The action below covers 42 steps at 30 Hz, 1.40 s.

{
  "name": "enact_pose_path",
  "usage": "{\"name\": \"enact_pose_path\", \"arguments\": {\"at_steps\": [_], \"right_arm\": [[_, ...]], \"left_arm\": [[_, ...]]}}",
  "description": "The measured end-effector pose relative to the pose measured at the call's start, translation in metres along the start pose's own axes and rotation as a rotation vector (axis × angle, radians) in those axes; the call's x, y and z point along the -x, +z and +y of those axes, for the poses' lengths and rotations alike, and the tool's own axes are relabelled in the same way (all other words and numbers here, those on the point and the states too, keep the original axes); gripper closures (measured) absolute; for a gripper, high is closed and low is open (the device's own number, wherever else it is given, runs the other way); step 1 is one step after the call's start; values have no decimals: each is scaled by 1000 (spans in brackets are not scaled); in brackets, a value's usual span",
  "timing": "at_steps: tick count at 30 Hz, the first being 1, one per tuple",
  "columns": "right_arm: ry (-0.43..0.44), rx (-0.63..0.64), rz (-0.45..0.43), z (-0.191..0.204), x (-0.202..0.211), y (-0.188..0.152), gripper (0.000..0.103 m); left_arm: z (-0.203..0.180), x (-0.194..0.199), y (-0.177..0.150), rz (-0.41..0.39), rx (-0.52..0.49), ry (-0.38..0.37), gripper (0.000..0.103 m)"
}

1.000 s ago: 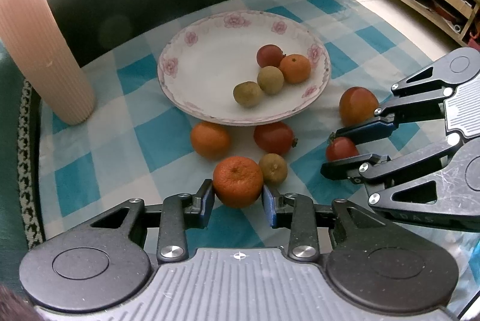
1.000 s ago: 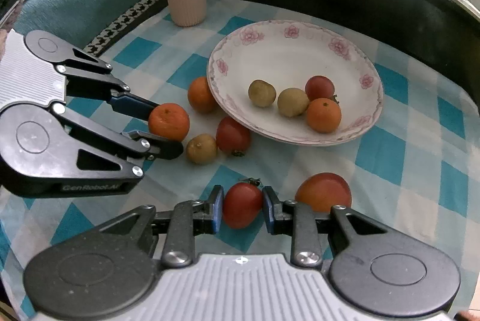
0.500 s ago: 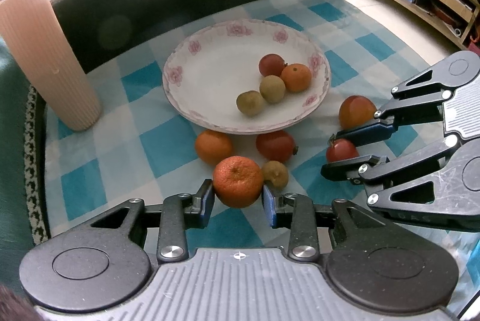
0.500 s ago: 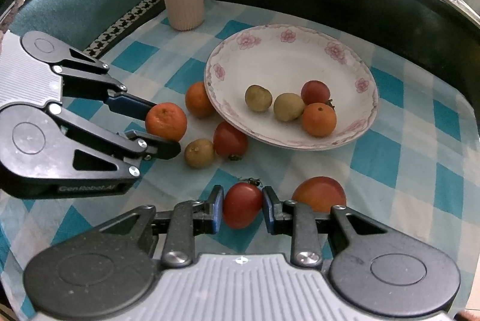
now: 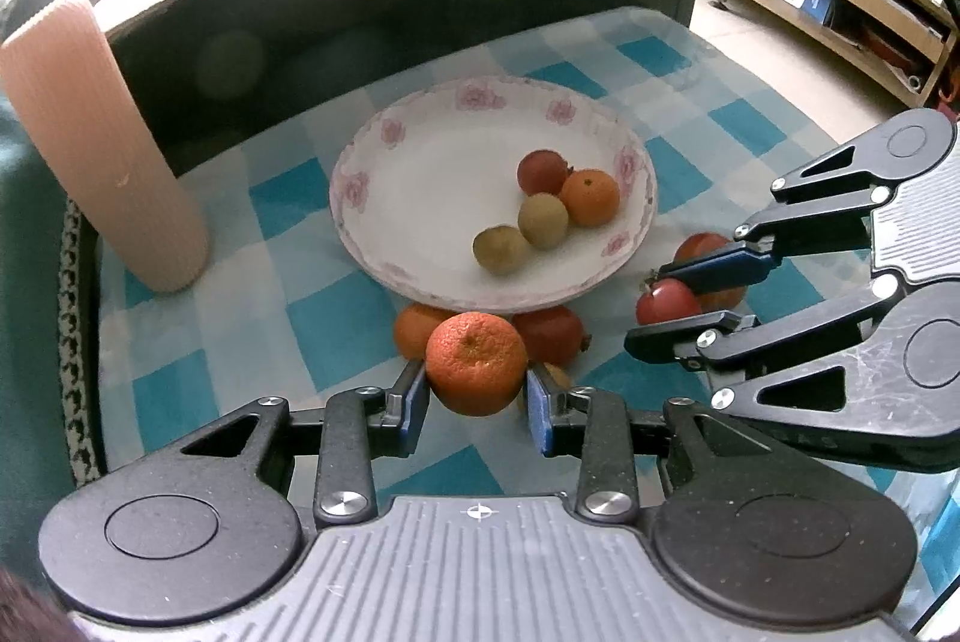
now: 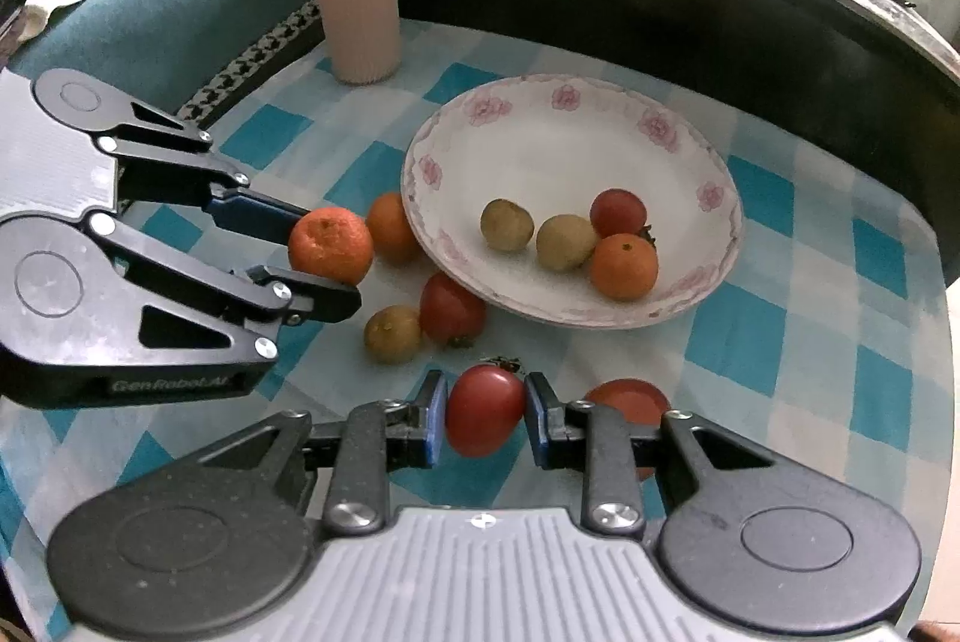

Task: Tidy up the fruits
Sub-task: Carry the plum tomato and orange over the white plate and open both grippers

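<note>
- Now our left hand-held gripper (image 5: 477, 396) clamps a mandarin (image 5: 476, 363), held near the plate's (image 5: 360, 222) front rim.
- Our right hand-held gripper (image 6: 486, 417) pinches a tomato (image 6: 485, 417) above the checked cloth (image 6: 780, 318).

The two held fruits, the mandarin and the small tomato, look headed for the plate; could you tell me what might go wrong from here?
1. The left gripper holds the round orange mandarin by narrow pads; it might roll out.
2. The right gripper squeezes the soft red tomato; it may bruise.
3. Four fruits crowd one side of the floral white plate, so a dropped fruit could knock one over the shallow rim.
</note>
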State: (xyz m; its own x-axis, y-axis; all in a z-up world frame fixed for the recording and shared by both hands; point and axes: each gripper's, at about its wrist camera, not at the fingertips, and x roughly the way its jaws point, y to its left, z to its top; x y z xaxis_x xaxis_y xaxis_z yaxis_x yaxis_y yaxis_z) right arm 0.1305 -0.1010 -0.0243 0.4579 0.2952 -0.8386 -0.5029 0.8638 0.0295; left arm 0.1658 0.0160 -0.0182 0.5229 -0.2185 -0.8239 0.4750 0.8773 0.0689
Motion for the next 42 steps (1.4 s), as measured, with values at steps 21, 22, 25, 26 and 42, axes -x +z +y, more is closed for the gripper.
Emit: {"name": "enact_pose_path", "arguments": {"at_steps": [21, 22, 25, 26, 42], "right_arm": [[-105, -47, -52, -24, -4, 29, 60], [-112, -55, -51, -27, -6, 31, 60], [-129, -71, -50, -36, -13, 35, 60], [-133, -76, -50, -38, -15, 36, 60], [-133, -52, -61, -50, -40, 43, 60]], "left_arm": [[2, -21, 49, -56, 58, 21, 62], [3, -25, 51, -54, 64, 21, 62], [5, -31, 52, -46, 74, 23, 61], [6, -34, 52, -42, 79, 26, 61], [19, -47, 52, -34, 138, 28, 57]]}}
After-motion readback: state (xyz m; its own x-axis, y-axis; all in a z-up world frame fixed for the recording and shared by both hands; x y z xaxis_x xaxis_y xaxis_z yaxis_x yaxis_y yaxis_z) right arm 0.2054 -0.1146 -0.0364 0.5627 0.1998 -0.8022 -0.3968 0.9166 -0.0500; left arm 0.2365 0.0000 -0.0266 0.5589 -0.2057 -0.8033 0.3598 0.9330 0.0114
